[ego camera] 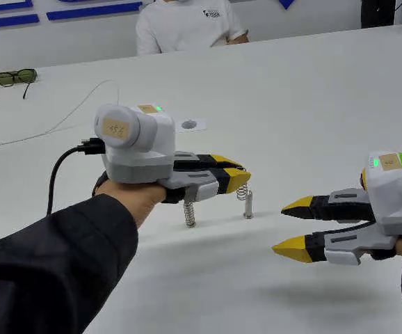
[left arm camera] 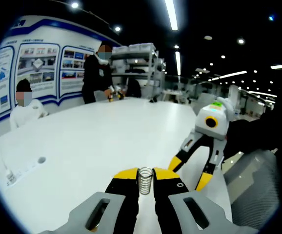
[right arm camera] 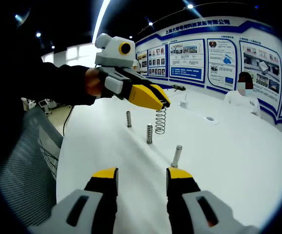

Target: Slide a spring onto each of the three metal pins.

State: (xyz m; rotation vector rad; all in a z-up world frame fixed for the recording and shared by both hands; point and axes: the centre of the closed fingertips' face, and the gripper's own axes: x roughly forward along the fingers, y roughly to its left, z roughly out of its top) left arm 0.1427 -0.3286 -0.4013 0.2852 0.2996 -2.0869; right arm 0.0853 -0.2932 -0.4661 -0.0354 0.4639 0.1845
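A spring (left arm camera: 145,181) clamped between left gripper (left arm camera: 146,174) jaws; right gripper (right arm camera: 142,173) jaws apart, bare pin (right arm camera: 176,156) ahead

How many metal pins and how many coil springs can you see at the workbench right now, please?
Upright silver metal pins: 3, one bare, two wearing springs.
Coiled metal springs: 3, two on pins, the third spring gripped by the left gripper.
Total: 6.

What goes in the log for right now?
left gripper: holds spring in air | right gripper: open | sprung pin | other sprung pin | bare pin
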